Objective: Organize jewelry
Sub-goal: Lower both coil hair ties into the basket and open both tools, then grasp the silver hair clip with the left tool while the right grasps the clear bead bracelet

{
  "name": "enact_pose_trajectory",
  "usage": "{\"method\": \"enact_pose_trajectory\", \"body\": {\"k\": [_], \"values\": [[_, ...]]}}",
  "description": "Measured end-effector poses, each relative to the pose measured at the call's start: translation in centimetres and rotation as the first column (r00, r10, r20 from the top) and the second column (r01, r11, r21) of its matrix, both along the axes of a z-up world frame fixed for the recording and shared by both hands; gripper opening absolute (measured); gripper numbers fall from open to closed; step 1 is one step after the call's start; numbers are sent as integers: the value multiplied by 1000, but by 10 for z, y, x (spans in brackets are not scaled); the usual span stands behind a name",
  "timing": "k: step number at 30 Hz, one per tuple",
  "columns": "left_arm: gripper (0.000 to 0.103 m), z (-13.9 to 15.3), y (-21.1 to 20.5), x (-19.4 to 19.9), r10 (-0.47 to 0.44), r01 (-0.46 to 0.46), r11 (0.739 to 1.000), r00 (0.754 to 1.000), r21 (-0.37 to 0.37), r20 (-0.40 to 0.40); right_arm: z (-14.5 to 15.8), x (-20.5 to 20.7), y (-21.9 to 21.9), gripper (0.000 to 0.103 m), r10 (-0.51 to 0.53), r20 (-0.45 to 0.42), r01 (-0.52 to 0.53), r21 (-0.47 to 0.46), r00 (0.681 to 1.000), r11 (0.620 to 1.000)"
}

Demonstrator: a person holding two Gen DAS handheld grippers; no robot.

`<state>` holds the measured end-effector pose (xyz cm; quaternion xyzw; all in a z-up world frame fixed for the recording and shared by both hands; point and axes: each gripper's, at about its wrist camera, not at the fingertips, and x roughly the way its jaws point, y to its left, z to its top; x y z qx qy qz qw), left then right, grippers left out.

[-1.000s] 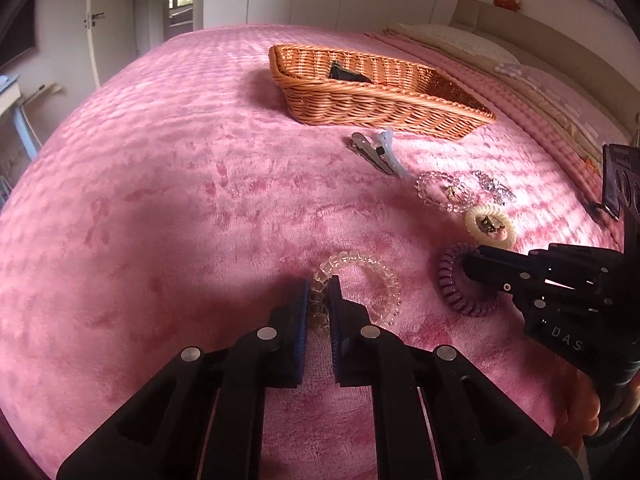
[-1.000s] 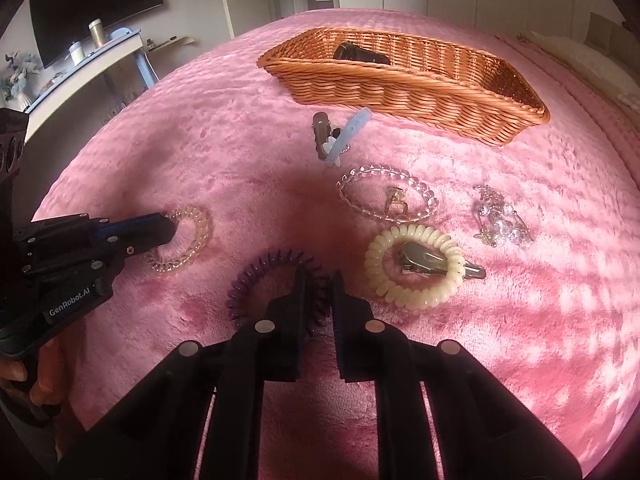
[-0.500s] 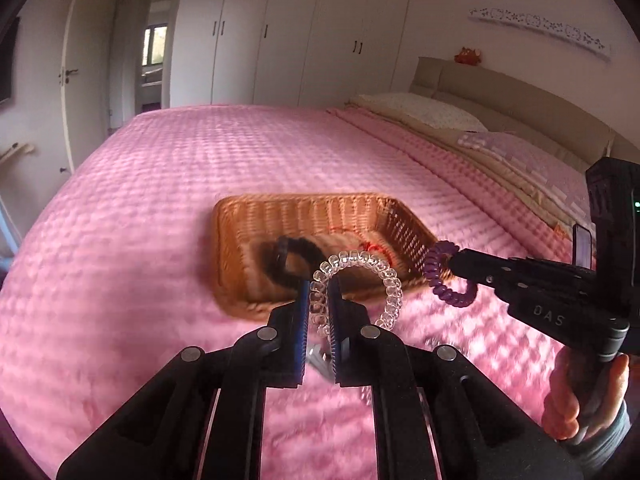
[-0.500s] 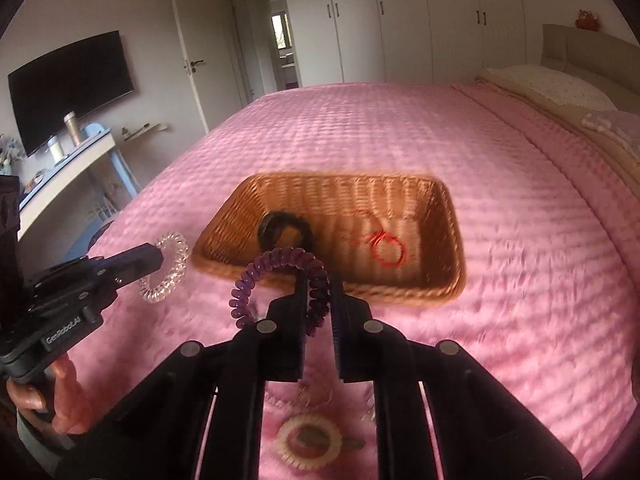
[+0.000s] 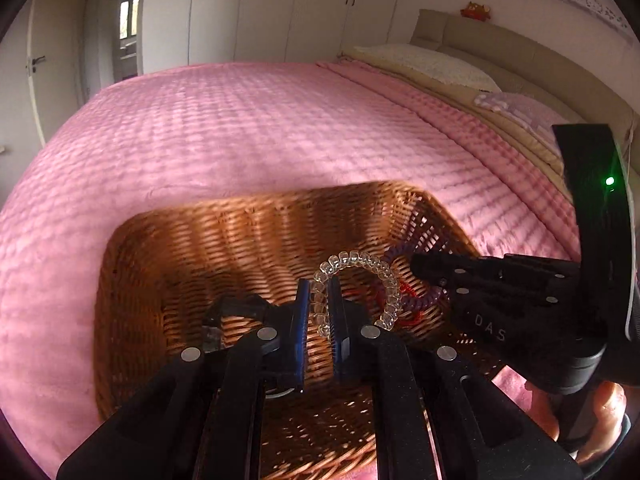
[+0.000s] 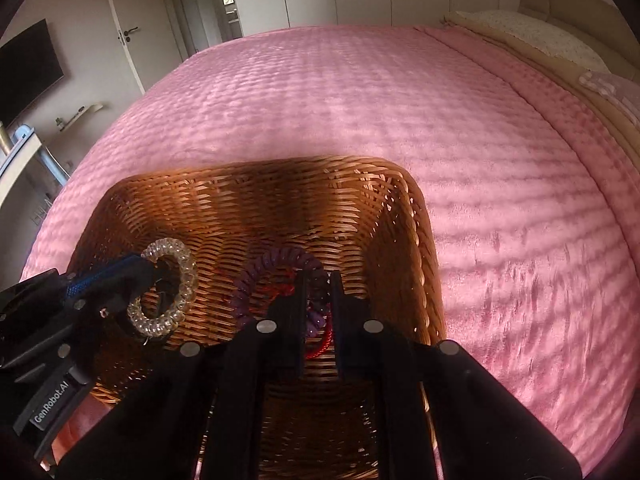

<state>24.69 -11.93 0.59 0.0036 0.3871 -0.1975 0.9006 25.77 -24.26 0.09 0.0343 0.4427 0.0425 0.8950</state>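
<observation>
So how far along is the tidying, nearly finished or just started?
Partly done. A red ring and a black piece already lie in the wicker basket. The left gripper holds a clear coil band and the right gripper a purple one over the basket, not yet dropped. Anything left outside is out of view.

You have one wicker basket [image 5: 248, 236] in front of you, on one pink bedspread [image 5: 224, 128]. Count two spiral hair ties held over it, one clear [image 5: 360, 276] and one purple [image 6: 276, 272], with one red loop [image 6: 324, 340] and one dark item [image 5: 236, 308] lying inside. You hold two grippers, one left [image 5: 319, 312] and one right [image 6: 318, 304].
</observation>
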Motion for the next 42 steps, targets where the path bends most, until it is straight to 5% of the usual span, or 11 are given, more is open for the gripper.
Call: {"method": "enact_pose_trajectory", "body": {"k": [6,8,13,19,23,31,37,42], "values": [[9,-9,-2,-3,-20,20,1000,1000,13,-18,-8,0,1,10,3,-13,-3,1,1000,1000],[23,-5,0,-7,-27,27,1000,1000,3,-12,-7,2,-4,14,1,-13,-1,24,1000,1000],[33,18,20,-34,-31,34,998,999,-62,41,8,-16,-13,20,2,19,-3,54,1000,999],[38,48,61,-80,-6,21,986,996,-164,91,38,-73,-12,43,30,115,-41,95,993,995],[38,50,76,-108,19,-2,985,995,-171,97,48,-112,-6,43,63,160,-79,94,985,992],[38,6,98,-124,73,-80,970,997,-231,-40,19,-154,12,42,125,109,-136,104,986,985],[37,-35,103,-107,70,-113,962,982,-248,-175,-29,-150,25,26,155,19,-156,96,988,983],[37,-55,92,-92,74,-129,965,969,-228,-234,-49,-148,27,23,181,-16,-179,96,983,979]]}}
